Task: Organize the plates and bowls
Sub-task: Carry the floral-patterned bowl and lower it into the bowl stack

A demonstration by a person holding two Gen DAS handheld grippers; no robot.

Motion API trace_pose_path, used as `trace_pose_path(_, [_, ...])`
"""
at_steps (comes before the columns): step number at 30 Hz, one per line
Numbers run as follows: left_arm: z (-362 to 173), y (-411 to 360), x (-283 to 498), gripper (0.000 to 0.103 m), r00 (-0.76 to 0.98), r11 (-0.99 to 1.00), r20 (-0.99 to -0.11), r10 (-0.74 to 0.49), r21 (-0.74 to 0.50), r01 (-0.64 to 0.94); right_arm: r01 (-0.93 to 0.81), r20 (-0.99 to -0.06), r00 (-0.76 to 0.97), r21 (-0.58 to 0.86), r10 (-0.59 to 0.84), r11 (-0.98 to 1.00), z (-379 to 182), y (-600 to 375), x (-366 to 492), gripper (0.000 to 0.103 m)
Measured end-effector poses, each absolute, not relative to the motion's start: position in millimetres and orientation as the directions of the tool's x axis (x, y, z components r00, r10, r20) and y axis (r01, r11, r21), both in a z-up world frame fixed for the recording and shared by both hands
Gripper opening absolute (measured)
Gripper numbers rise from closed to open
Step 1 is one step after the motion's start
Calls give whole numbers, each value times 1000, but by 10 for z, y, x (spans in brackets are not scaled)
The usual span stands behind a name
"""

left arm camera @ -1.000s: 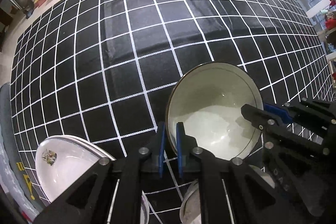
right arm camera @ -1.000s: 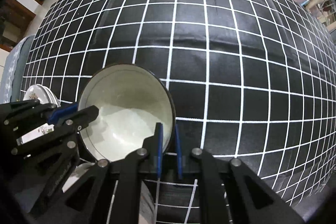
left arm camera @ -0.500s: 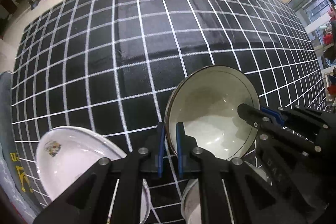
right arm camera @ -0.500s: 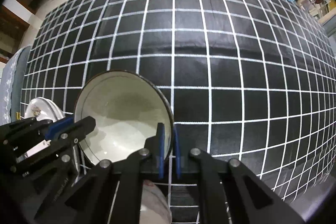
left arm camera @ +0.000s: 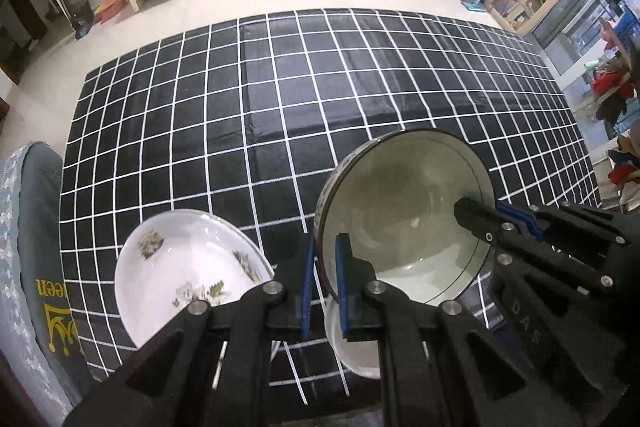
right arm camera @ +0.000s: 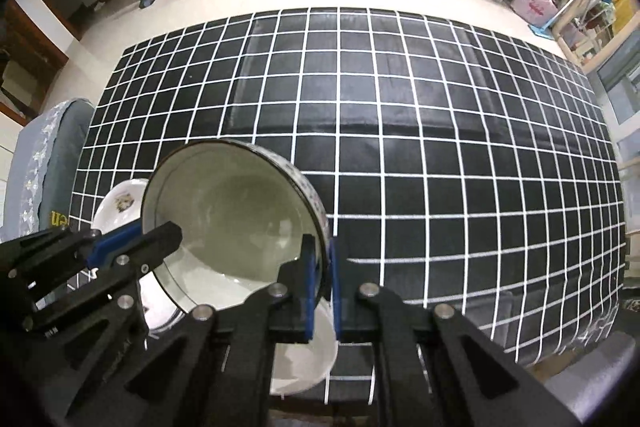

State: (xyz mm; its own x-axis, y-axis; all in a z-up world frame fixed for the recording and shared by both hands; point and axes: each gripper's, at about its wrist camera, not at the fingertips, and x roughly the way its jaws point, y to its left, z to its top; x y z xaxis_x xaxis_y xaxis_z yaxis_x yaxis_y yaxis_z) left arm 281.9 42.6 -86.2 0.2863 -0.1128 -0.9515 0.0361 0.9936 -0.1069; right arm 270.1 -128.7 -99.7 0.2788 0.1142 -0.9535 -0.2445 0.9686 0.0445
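Through the left wrist camera, the left gripper point(left arm camera: 323, 281) is pinching the near-left rim of a dark-rimmed bowl point(left arm camera: 404, 223), its blue pads clamped one inside and one outside the wall. The right gripper point(left arm camera: 496, 223) is reaching in from the right and gripping the opposite rim. The bowl is hanging tilted above the black checked tablecloth point(left arm camera: 280, 99), its mouth facing the cameras. A white bowl point(left arm camera: 352, 347) is sitting on the cloth directly beneath it, mostly hidden by the fingers, and a white floral plate point(left arm camera: 176, 275) is lying just to the left, near the table edge by a grey cushioned chair point(left arm camera: 28, 247).

Through the right wrist camera, the right gripper point(right arm camera: 320, 287) is clamping the bowl's point(right arm camera: 232, 219) patterned wall at its near-right rim, while the left gripper point(right arm camera: 132, 247) is holding the far side. The white bowl point(right arm camera: 308, 359) is showing below the fingers, and the floral plate point(right arm camera: 120, 203) is peeking out behind the left gripper.

The step in hand looks like nesting the held bowl into the white one. Doing it well means levelling the bowl first, centring it over the lower rim, lowering both grippers together, and loosening the pads only once the base is seated, so neither rim chips or slides.
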Motion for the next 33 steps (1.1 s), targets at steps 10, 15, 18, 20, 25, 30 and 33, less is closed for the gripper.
trace_pose_path(10, [-958, 249, 2376, 9, 280, 994, -954, -109, -99, 49, -249, -959, 267, 24, 93, 968, -1206, -1566, 2476, 10])
trace_pose_path(15, [-1147, 213, 2225, 9, 245, 994, -964, -105, -96, 50, -257, -970, 220, 42, 101, 965, -1425, -1681, 2472, 10])
trace_pose_path(18, [-1271, 193, 2203, 9, 220, 995, -970, -100, -91, 50, -261, -975, 201, 39, 94, 965, -1511, -1675, 2460, 10])
trace_pose_path(20, [-1343, 184, 2173, 9, 210, 995, -973, -100, -93, 45, -262, -977, 195, 38, 91, 964, -1553, -1688, 2457, 10])
trace_pose_path(25, [-1425, 168, 2179, 9, 194, 996, -977, -92, -86, 37, -264, -980, 177, 44, 93, 963, -1647, -1660, 2481, 10])
trace_pose_path(30, [-1495, 184, 2223, 9, 186, 996, -979, -89, -85, 30, -271, -983, 163, 43, 90, 962, -1697, -1637, 2529, 10])
trace_pose_path(33, [-1584, 209, 2250, 9, 183, 996, -979, -89, -85, 25, -271, -984, 156, 44, 89, 961, -1743, -1628, 2554, 10])
